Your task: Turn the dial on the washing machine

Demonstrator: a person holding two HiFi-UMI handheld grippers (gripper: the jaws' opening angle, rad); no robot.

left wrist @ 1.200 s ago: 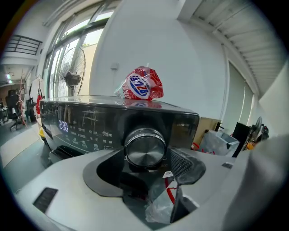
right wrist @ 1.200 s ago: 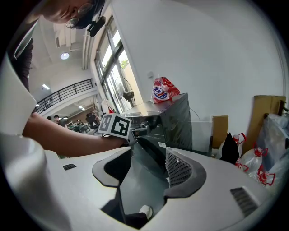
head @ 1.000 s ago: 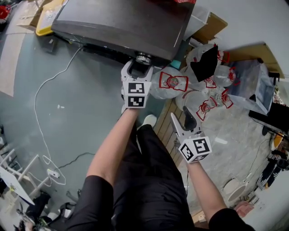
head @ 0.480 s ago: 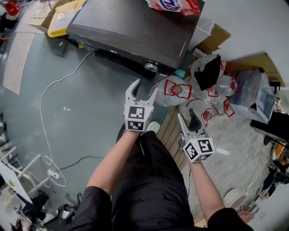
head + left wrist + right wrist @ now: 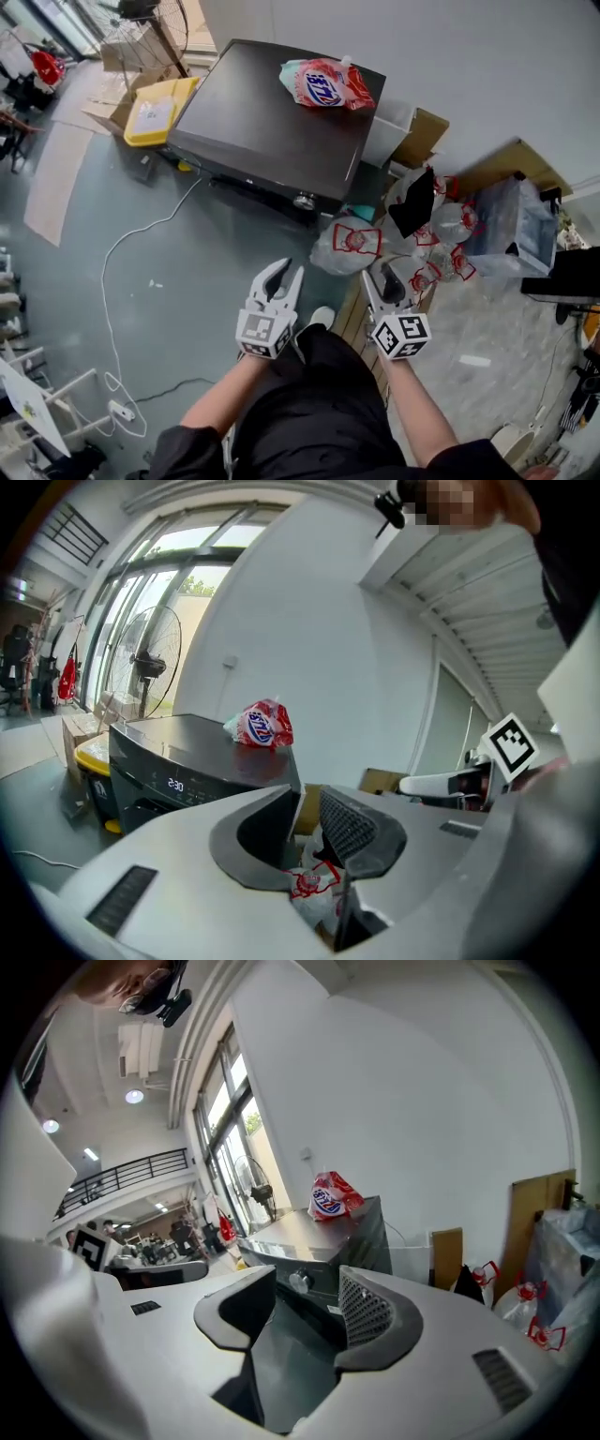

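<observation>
Dial [image 5: 299,1281] shows past right tongs [image 5: 307,1270], not left tongs [image 5: 307,789]; both empty, closing, seemingly ajar.

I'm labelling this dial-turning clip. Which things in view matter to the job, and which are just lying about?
Job:
washing machine
dial on its front

Lying about:
red-and-white bag on the machine
red-printed plastic bags
yellow box
white cable on the floor
</observation>
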